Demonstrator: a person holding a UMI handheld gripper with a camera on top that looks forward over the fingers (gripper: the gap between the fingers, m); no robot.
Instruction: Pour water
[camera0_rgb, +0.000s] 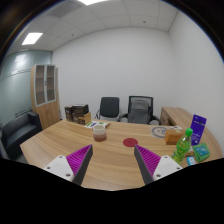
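- Gripper is hovering above the wooden table, fingers spread apart and holding nothing.
- Clear cup is standing well beyond the fingers, mid-table.
- Red coaster is lying just right of the cup.
- Green bottle is standing far right among clutter.
- Two office chairs are sitting behind the table.

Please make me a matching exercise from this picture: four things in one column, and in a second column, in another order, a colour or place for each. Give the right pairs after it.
Column one:
1. bottle
2. coaster
3. cabinet
4. office chairs

Column two:
A. wooden, against the wall beyond the table's left side
B. green, at the table's right side
C. dark red, flat on the table ahead of the jaws
D. behind the table's far edge

Pairs: 1-B, 2-C, 3-A, 4-D

The gripper hovers open over the table, holding nothing.
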